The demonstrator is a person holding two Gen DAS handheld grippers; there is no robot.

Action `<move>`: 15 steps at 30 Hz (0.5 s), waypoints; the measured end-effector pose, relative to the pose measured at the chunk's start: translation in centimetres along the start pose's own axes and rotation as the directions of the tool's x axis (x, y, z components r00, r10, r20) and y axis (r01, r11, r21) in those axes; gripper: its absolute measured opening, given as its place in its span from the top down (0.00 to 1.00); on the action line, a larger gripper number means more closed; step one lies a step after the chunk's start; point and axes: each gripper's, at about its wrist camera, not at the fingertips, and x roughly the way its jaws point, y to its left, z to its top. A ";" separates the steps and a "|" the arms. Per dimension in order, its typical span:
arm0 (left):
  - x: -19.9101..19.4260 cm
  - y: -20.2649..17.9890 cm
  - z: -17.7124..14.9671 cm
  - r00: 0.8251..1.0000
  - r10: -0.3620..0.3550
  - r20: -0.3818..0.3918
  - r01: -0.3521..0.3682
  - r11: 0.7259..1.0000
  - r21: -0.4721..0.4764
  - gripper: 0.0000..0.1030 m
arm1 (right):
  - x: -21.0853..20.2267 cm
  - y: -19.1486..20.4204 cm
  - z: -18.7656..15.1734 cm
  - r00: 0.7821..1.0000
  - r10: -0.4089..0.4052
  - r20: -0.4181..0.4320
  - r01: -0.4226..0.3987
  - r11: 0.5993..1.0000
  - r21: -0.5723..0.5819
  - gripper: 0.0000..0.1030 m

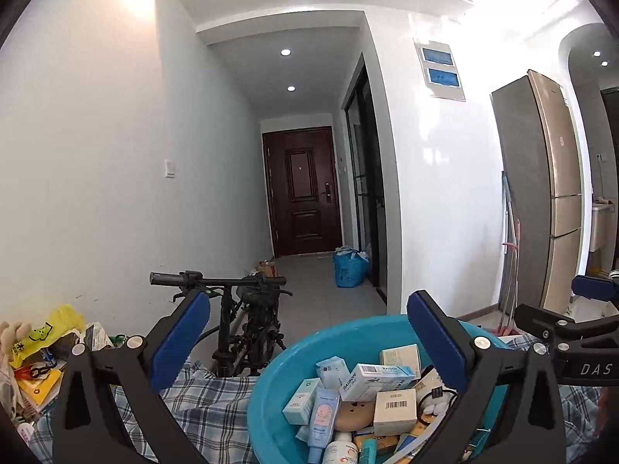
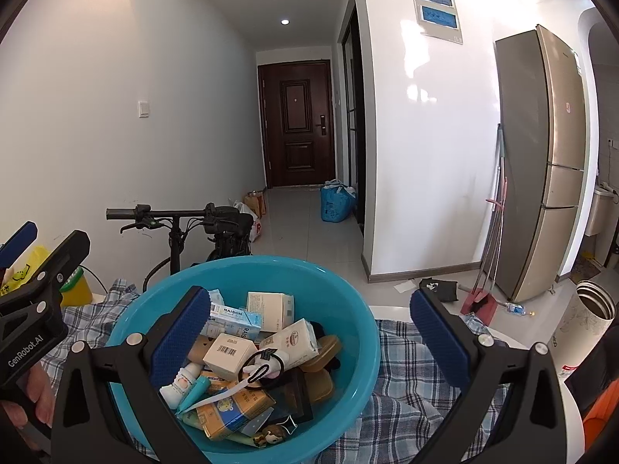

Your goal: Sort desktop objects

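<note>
Turquoise plastic basin (image 2: 348, 290), lower centre, brimmed with light, crushable cartons; both grippers (image 1: 307, 338) (image 2: 309, 334) gaped empty; its stiff rim looked best to grasp.

We held the right gripper (image 2: 309, 332) above the blue basin (image 2: 348, 286), its jaws standing wide with nothing between them. The basin sat on a plaid cloth (image 2: 406, 406) over the tabletop, filled with small boxes, tubes and a white barcode box (image 2: 229, 352). The left gripper (image 2: 35, 270) showed at the tabletop's left edge, a hand (image 2: 31, 398) on its handle. Beyond the far edge stood a bicycle (image 2: 182, 224); a steel cup (image 2: 592, 309) stood near the right edge.
</note>
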 end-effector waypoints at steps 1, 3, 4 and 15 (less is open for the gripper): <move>-0.1 0.0 0.1 1.000 0.007 0.002 -0.007 1.000 0.005 0.00 | -0.2 0.0 0.1 1.000 0.003 0.001 -0.003 1.000 -0.002 0.00; -0.2 0.0 0.5 1.000 0.026 0.002 -0.026 1.000 -0.001 0.00 | -0.6 -0.1 0.3 1.000 0.001 0.012 -0.001 1.000 -0.001 0.00; -0.3 0.1 0.6 1.000 0.023 -0.002 -0.023 1.000 -0.013 0.00 | -0.8 -0.1 0.4 1.000 0.001 0.019 -0.001 1.000 0.001 0.00; -5.3 2.6 4.4 1.000 0.005 -0.018 -0.007 0.997 -0.080 0.00 | -2.9 0.6 1.1 0.996 0.069 0.049 -0.070 0.997 0.011 0.00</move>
